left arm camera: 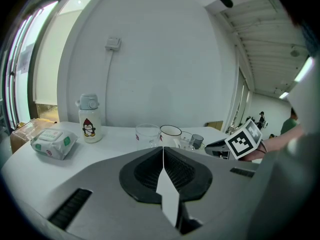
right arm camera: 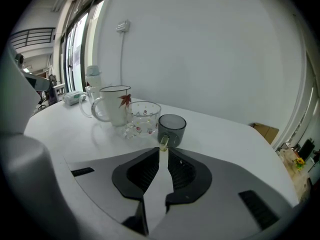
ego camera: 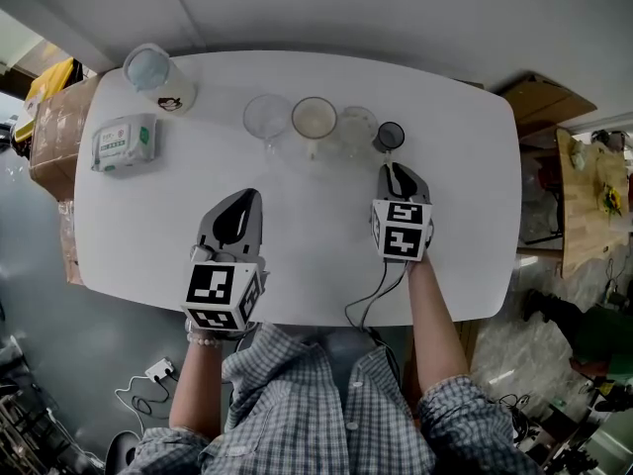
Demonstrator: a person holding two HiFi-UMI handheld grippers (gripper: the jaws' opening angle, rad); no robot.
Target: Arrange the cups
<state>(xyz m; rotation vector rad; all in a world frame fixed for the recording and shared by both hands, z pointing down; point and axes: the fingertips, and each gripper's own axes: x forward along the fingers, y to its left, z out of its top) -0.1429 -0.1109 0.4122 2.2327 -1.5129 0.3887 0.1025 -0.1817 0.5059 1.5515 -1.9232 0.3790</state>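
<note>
Four cups stand in a row at the back of the white table [ego camera: 475, 216]: a clear glass [ego camera: 267, 117], a white mug [ego camera: 314, 118], a clear patterned cup [ego camera: 356, 127] and a small grey cup [ego camera: 390, 136]. My right gripper [ego camera: 393, 167] points at the grey cup [right arm camera: 171, 126]. Its jaws are shut, with the cup's yellowish handle [right arm camera: 163, 142] pinched at their tips [right arm camera: 163, 149]. The cup rests on the table. My left gripper [ego camera: 241, 196] hovers nearer the front edge, well short of the glass [left arm camera: 147, 134]. It is shut [left arm camera: 163, 148] and holds nothing.
A bottle with a penguin print [ego camera: 158, 79] stands at the back left corner, with a pack of wipes [ego camera: 124, 143] lying in front of it. A cardboard box [ego camera: 54, 117] sits on the floor to the left. A cable hangs off the table's front edge.
</note>
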